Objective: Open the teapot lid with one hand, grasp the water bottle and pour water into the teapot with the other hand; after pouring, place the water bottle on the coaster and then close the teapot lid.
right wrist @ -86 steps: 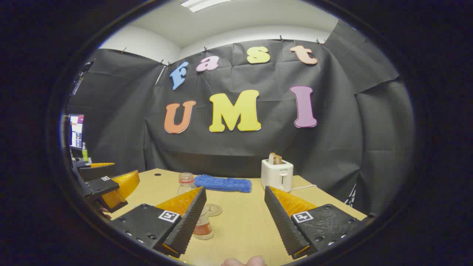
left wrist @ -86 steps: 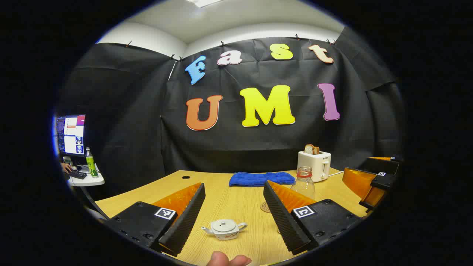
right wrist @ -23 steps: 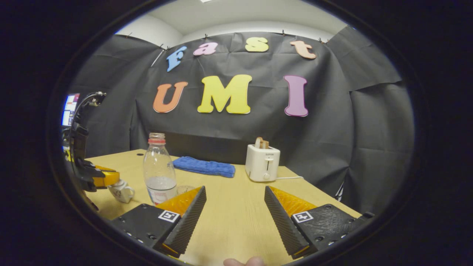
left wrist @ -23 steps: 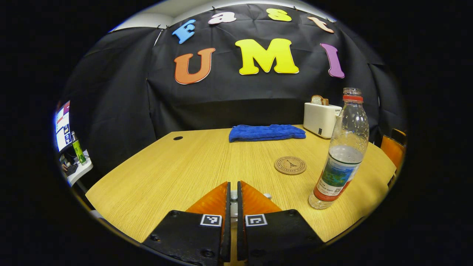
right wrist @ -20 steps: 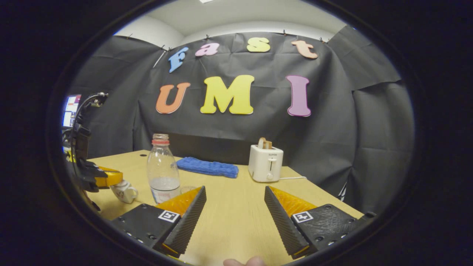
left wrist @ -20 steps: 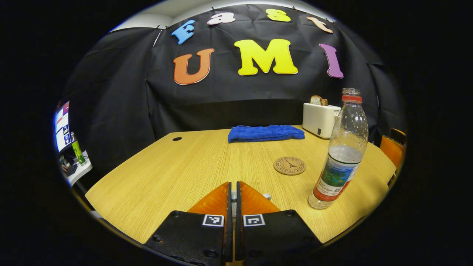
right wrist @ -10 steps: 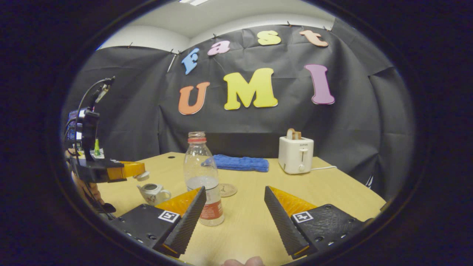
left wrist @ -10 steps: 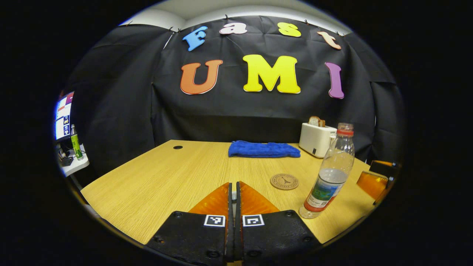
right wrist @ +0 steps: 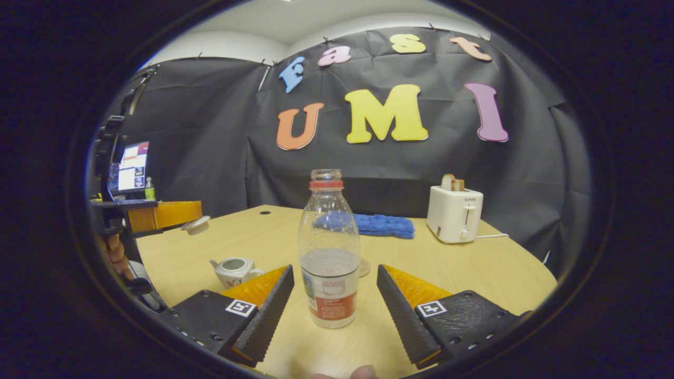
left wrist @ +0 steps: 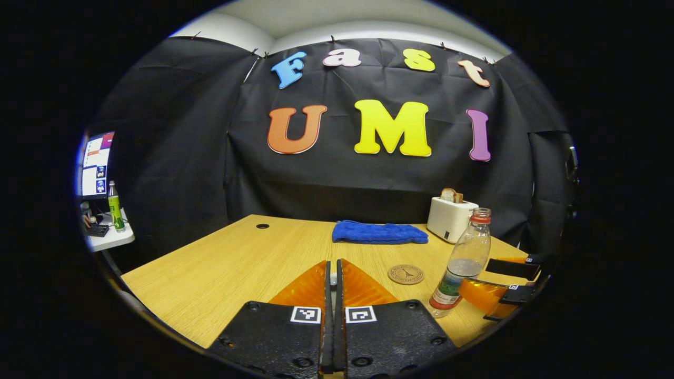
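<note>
Right gripper view showed my right gripper (right wrist: 335, 300) spread wide, the water bottle (right wrist: 329, 252) standing upright on the table (right wrist: 474, 263) between its fingers, untouched. My left gripper (right wrist: 179, 215) pinched the teapot lid (right wrist: 196, 225) aloft, above and left of the open teapot (right wrist: 234, 270). The coaster (left wrist: 405, 274) lay just beside the bottle.

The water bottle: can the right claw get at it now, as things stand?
Probably yes. The water bottle stands upright on the table between the open fingers of the right claw, just ahead of them, with nothing between.
</note>
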`<state>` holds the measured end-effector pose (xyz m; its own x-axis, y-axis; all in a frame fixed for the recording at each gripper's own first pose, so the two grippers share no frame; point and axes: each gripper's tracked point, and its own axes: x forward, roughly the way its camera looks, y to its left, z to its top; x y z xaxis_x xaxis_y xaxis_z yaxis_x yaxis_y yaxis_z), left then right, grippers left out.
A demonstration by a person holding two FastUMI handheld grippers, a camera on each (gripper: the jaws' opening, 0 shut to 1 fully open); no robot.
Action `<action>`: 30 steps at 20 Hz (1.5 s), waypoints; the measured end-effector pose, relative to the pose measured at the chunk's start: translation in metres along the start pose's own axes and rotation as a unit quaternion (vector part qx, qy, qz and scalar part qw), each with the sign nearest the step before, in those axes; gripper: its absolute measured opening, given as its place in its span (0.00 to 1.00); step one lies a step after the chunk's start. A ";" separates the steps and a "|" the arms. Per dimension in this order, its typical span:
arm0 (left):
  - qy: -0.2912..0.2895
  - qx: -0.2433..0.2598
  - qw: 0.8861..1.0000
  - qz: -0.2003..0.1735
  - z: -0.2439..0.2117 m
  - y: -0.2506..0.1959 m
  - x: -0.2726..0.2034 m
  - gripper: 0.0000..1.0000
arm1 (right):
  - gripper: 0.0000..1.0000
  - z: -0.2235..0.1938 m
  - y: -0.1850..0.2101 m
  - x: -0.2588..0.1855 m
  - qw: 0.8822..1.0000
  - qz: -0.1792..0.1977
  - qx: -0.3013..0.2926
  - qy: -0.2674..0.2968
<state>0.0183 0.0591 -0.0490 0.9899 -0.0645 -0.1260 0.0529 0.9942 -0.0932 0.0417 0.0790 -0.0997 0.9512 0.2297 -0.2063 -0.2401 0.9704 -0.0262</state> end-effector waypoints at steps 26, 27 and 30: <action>-0.046 -0.012 0.999 0.016 0.039 0.057 -0.024 0.03 | 0.70 0.020 -0.005 0.054 0.933 -0.046 -0.358 0.011; -0.048 -0.010 0.999 0.015 0.041 0.057 -0.024 0.03 | 0.70 0.018 -0.007 0.057 0.919 -0.053 -0.390 0.012; -0.043 0.002 0.999 0.007 0.039 0.060 -0.026 0.03 | 0.71 0.009 -0.007 0.068 0.890 -0.056 -0.453 0.013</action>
<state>0.0006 0.1237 -0.0128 0.9982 -0.0428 -0.0414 0.0390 0.9953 -0.0883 0.1097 0.0889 -0.1052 0.9769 0.1218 -0.1755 -0.2135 0.5259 -0.8233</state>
